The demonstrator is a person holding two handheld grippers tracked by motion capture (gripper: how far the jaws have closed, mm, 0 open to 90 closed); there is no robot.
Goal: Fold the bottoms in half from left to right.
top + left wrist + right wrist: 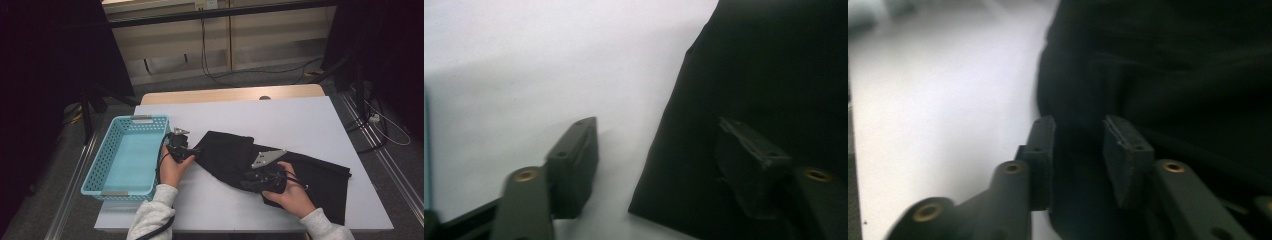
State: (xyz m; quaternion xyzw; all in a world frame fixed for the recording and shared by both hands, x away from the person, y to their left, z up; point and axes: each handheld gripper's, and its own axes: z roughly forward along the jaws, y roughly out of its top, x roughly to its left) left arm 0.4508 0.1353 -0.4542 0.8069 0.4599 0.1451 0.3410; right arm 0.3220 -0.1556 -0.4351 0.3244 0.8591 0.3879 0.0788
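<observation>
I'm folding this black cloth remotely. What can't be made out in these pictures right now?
- High view: right gripper jaw tips, lost black against the black fabric garment.
- High view: the garment's type and fold lines, too dark.
- Right gripper view: whether any fabric lies between the jaws, blurred and dark.
- Left gripper view: the turquoise perforated plastic basket, cut off at the left edge.
- High view: left gripper opening, too small.

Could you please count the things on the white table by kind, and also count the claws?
Black cloth garment: 1
Light blue plastic basket: 1
Claws: 2, the left claw and the right claw
Total: 4
</observation>
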